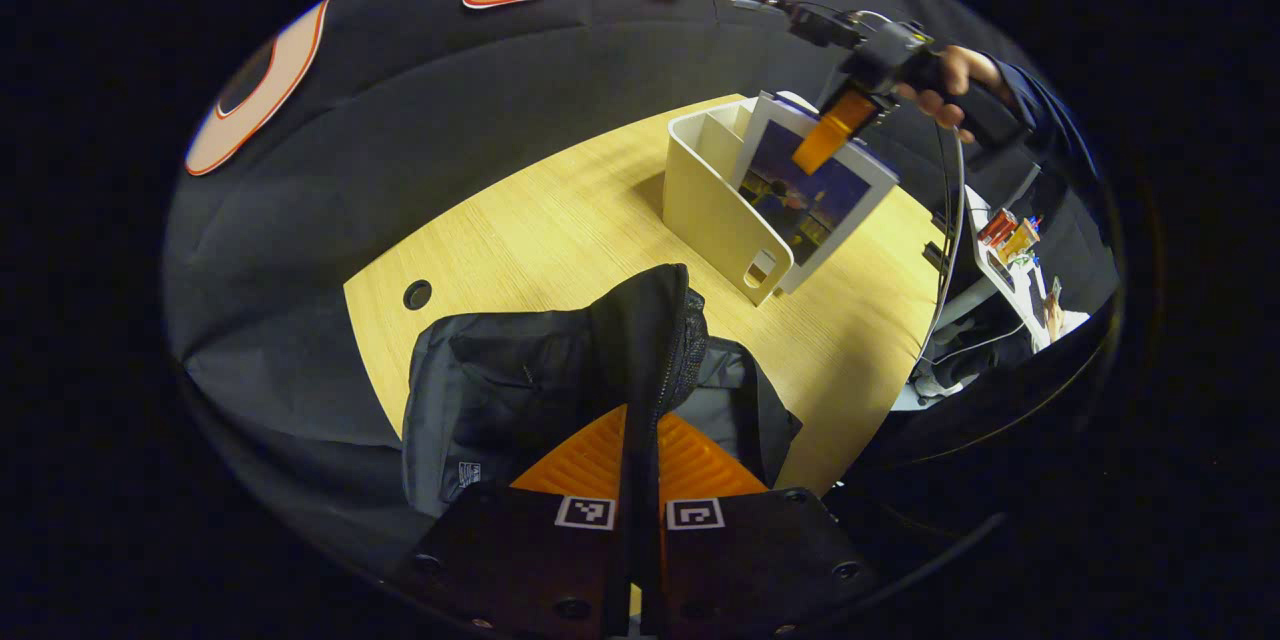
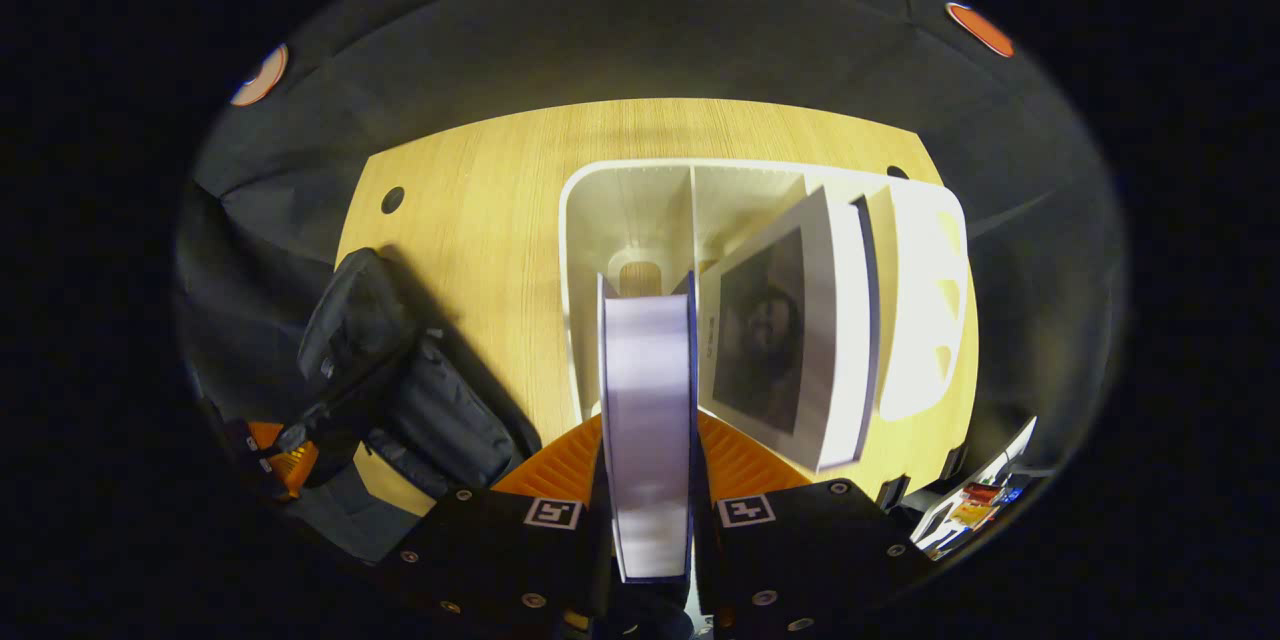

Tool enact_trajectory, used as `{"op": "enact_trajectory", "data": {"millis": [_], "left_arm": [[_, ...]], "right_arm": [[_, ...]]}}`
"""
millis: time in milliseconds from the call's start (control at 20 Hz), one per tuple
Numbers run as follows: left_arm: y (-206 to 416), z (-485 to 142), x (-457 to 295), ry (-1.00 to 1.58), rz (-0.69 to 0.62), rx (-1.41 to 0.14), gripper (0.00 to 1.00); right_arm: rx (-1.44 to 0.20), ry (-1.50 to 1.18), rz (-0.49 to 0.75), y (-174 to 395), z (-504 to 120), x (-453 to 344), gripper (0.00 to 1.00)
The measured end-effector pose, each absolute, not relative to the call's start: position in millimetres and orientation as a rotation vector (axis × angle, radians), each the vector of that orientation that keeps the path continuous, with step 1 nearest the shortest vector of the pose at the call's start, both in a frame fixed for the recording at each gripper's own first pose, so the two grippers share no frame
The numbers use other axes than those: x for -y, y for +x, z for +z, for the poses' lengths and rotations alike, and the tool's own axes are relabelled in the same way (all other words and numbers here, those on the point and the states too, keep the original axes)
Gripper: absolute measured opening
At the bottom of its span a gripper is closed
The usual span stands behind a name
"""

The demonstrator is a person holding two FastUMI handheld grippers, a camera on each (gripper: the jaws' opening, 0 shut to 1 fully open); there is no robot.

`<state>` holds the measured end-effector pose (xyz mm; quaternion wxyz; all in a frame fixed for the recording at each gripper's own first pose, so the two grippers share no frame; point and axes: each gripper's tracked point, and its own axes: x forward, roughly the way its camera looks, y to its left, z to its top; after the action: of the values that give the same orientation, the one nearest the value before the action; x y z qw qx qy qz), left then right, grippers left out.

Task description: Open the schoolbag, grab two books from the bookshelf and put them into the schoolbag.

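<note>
1. Schoolbag (image 1: 560,370) lies on the desk (image 1: 560,220) directly ahead of the left hand-held gripper (image 1: 640,465). Both fingers of that hand-held gripper are pressed together on a raised fold of the bag's fabric beside the zipper. Judged purpose: holding the flap up keeps the mouth open to receive a book.

2. Right hand-held gripper (image 2: 648,480) pinches a book (image 2: 648,420) by its page edge, one finger on each cover. The book stands upright between the fingers, over the near end of the bookshelf (image 2: 620,210). Judged purpose: an edge-on grip lets it rise straight out between the dividers.

3. A second book (image 2: 790,330) leans in the compartment just to the right of the held one, tilted against the shelf wall. In the left gripper view a book cover (image 1: 810,190) faces outward beneath the far right hand-held gripper (image 1: 825,135) and the hand (image 1: 945,85) holding it; whether this is the gripped volume is unclear at that range.

4. Stage, by judgement: bag open, first book being drawn out, none yet inside.

5. Risk: the bag flap is soft and may sag if released early.
</note>
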<state>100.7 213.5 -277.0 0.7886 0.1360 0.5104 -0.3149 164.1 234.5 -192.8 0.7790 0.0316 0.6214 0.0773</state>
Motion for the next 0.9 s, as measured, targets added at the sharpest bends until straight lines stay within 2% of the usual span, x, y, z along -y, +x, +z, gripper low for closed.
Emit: {"op": "enact_trajectory", "data": {"millis": [350,900], "left_arm": [[101,-286,-206,0.303,-0.71,-1.111,0.05],[94,-287,-203,0.303,-0.686,-1.08,0.05]], "right_arm": [[-1.28,0.168,0.151,91,-160,-211,0.34],[-1.216,0.593,0.208,-1,-160,-243,0.32]]}}
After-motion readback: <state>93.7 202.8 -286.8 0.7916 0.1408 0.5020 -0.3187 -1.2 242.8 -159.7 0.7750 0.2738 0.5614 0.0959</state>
